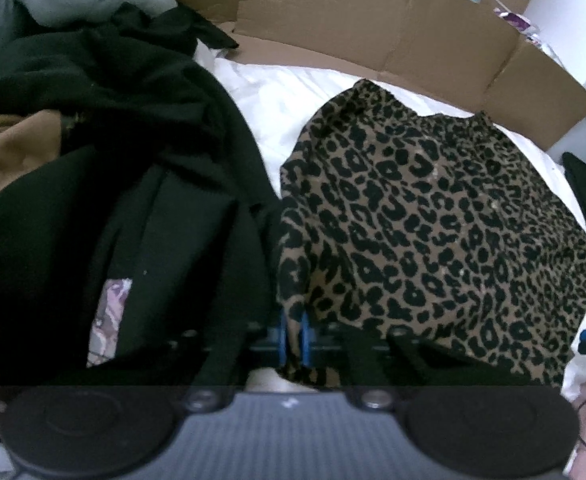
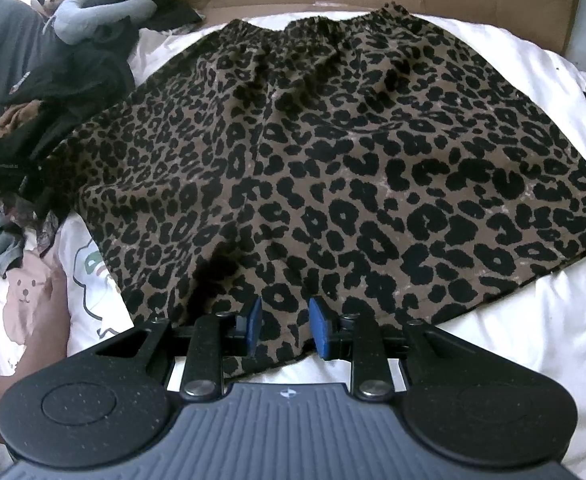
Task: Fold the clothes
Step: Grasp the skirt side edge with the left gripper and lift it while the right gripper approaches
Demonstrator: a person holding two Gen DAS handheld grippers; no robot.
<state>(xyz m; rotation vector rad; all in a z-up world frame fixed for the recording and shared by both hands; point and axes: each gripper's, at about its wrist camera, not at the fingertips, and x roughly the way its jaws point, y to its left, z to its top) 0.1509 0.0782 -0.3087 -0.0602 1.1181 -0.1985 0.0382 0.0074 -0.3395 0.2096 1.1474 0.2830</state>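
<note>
Skirt (image 2: 333, 152) lies ahead, waistband far; my left gripper (image 1: 293, 334) pinches its hem (right gripper (image 2: 284, 326) spread, straddling it).

No readable text in either view. A black garment (image 2: 1, 168) at the left edge of the right wrist view carried a small pale line of lettering, too blurred to read. The gripper housing (image 2: 289, 394) bore a small round white emblem, no letters. The bedsheet (image 2: 93, 280) showed cartoon bear prints only, no words.
</note>
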